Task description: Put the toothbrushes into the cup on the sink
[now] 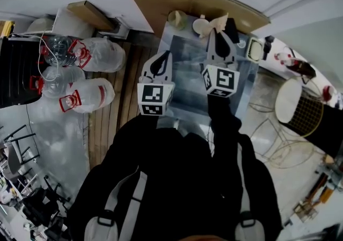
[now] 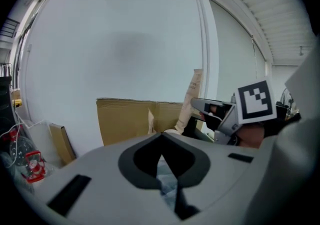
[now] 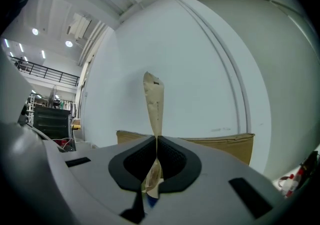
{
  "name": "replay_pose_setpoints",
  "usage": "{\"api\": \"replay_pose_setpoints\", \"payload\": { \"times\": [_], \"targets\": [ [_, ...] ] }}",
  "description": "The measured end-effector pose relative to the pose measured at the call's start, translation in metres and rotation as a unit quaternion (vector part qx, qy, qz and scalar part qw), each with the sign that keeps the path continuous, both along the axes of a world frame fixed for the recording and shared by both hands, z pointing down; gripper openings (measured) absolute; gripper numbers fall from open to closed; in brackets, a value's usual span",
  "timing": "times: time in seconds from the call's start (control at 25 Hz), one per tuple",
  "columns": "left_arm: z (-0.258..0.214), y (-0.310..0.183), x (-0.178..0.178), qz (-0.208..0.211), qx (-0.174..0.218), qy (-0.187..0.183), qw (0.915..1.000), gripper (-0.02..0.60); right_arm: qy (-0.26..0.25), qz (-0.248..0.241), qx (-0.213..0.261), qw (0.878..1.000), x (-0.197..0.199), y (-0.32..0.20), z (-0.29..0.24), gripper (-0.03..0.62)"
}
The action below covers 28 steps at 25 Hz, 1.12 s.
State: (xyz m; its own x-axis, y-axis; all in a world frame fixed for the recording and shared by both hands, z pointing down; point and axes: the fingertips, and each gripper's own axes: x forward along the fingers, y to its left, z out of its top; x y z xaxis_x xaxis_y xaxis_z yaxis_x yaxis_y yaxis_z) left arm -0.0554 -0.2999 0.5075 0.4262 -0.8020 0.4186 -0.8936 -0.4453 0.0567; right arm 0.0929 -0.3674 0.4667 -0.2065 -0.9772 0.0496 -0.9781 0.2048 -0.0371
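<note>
**One packet pinched, the cup not yet reached**

One flat tan paper packet point(image 3: 153, 100), most likely a wrapped toothbrush, stands upright in the right tongs point(image 3: 156, 141). They are pressed together on its lower part, so the long end sticks up past the tips and a short end with a bit of blue shows below. In the head view it hangs over the far side of the steel sink point(image 1: 185, 60), near two cup-like vessels at the back edge, a pale cup point(image 1: 201, 25) and a tan cup point(image 1: 177, 19). I cannot tell which one is meant. The left tongs point(image 2: 161, 141) are pressed together on nothing and hover over the near left part of the sink.

The step in hand looks like carrying the packet to the cup. To do it well:
- Bring the free end squarely over the cup's mouth before going down, because flat paper can catch on a rim.
- Let go only once that end is well below the rim, or the packet may topple out.
- Both cups look light, so keep the sleeve from pushing sideways on the wall.
- Spread the left tongs and steady the cup if it shifts.
</note>
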Motion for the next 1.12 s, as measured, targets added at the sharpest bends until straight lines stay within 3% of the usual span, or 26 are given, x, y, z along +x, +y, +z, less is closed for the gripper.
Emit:
{"api": "replay_pose_setpoints", "payload": {
  "times": [0.2,0.52,1.12],
  "targets": [
    [0.007,0.022,-0.001,0.004,-0.025,0.019,0.9995,0.002,0.017,0.02,-0.007,1.0,-0.002,-0.013,0.015,0.005],
    [0.017,0.044,-0.004,0.007,-0.039,0.019,0.9991,0.002,0.03,0.031,-0.012,0.999,-0.009,-0.033,0.032,0.006],
    [0.007,0.046,-0.007,0.007,-0.031,0.029,0.9991,0.002,0.069,0.042,-0.115,0.99,-0.02,-0.03,0.078,0.008]
  ]
}}
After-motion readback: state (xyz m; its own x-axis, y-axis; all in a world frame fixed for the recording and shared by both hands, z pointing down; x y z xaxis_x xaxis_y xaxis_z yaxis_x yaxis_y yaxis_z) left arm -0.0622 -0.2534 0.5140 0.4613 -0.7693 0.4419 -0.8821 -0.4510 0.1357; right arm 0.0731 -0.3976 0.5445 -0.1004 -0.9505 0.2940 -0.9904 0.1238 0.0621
